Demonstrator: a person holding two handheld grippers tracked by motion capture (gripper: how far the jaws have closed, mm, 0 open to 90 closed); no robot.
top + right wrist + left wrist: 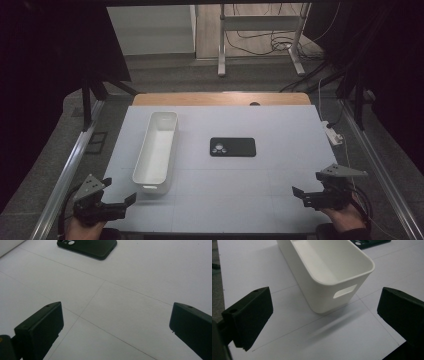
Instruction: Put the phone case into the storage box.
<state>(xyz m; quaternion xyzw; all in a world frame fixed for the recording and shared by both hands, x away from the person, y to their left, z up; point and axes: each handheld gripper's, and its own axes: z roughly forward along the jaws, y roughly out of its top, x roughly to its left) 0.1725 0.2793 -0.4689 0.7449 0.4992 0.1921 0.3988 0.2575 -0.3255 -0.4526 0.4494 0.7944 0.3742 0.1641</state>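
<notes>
Two hand-held grippers sit at the near corners of a pale grey table (260, 200), both with jaws spread wide and holding nothing. At far left, the left gripper (119, 192) hovers over the near left corner, gripped from below by the person's left hand (85, 227), its jaws pointing inward toward the near end of a long white bin (156, 150). That bin lies lengthwise, running away from the person, and its near end, with a slot handle, stands just ahead of the left gripper (324, 322), apart from both jaws; the bin (329, 272) is empty inside. Farther right, near the table's middle, a black phone case (233, 147) lies flat with its camera cut-out toward the bin, well apart from both grippers. From the right gripper's own camera the phone case (90, 247) lies well ahead of the jaws and to their left, with bare table between. At far right, the right gripper (300, 192) is held by the person's right hand (345, 217) over the near right corner, jaws aimed inward toward the table's middle.
</notes>
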